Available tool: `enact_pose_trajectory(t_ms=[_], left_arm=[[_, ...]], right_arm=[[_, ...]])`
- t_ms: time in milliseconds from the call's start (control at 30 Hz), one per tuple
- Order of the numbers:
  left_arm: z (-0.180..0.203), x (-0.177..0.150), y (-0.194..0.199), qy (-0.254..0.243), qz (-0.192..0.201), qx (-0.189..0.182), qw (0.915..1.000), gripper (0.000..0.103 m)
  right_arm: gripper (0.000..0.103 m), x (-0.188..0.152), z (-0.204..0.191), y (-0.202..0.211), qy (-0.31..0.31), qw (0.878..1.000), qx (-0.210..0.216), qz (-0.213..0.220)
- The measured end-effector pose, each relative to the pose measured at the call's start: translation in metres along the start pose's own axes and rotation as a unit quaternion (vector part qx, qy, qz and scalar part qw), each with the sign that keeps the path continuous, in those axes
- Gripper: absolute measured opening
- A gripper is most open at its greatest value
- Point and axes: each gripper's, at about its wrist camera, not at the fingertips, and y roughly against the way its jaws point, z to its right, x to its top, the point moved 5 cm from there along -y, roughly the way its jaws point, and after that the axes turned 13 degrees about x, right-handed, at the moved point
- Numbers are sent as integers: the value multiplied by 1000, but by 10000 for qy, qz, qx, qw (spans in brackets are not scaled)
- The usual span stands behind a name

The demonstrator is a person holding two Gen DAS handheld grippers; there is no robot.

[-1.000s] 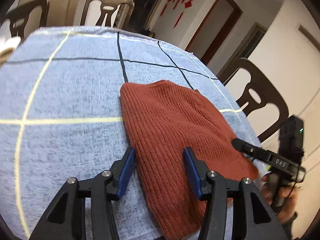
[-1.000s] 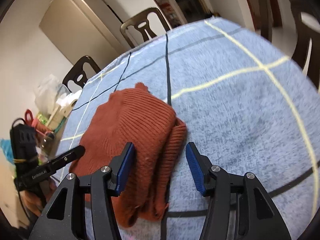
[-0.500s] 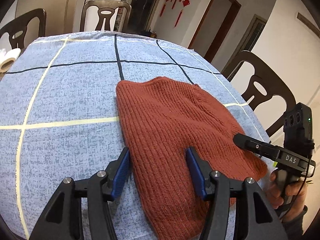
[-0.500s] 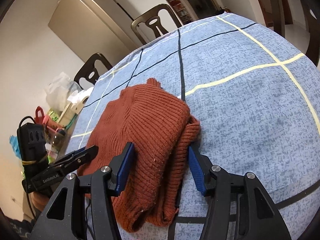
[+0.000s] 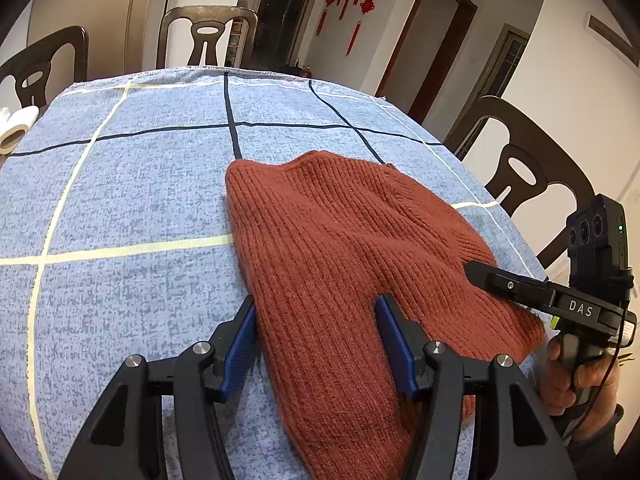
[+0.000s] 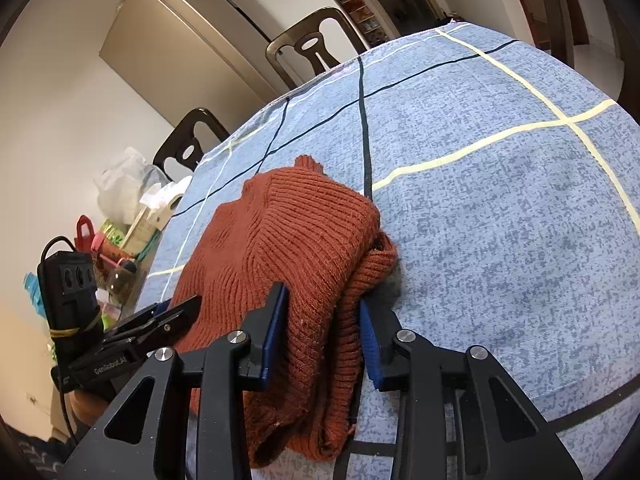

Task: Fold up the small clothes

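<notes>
A rust-red ribbed knit garment (image 5: 340,256) lies folded on the blue checked tablecloth (image 5: 132,200). My left gripper (image 5: 316,324) is open, its blue-padded fingers straddling the garment's near edge. In the right wrist view the same garment (image 6: 288,240) lies in stacked layers. My right gripper (image 6: 322,322) is open, with its jaws either side of the folded near-right edge; the fabric sits between the pads. The right gripper shows at the right in the left wrist view (image 5: 516,286), and the left gripper shows at the left in the right wrist view (image 6: 160,320).
Dark wooden chairs (image 5: 532,168) stand around the table. A paper roll (image 5: 16,128) lies at the far left edge. Bags, bottles and clutter (image 6: 120,224) crowd the table's left side in the right wrist view. A tall cabinet (image 6: 192,36) stands behind.
Both grippers have moved forward onto the garment's edges. The right gripper's jaws have narrowed around the folded edge. The garment lies as before.
</notes>
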Motion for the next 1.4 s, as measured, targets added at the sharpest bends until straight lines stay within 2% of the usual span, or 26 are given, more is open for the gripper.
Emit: enact_pose_trajectory(t_ms=[200,367,533,800,1100,1400], left_arm=[[1,1,2,-92,30,65,9999,59],[9,5,10,-337,152,190,9991,42],[7,11,26,-357,306,94,9989,34],[9,16,50,-481,597,46,9970,33],[-7,13,54,-401,606,108,9973,33],[-45,18,59,-231,676,249,9971,33]], right_arm=[[26,1,-5,-1,101,9999,-36,-19],[22,3,-15,0,301,9992,-262,-55],[20,6,-30,10,441,9986,-276,85],[20,5,-60,14,770,9967,-196,144],[20,2,-76,-2,843,9964,-78,51],[20,9,-102,-37,1025,9945,175,-76]])
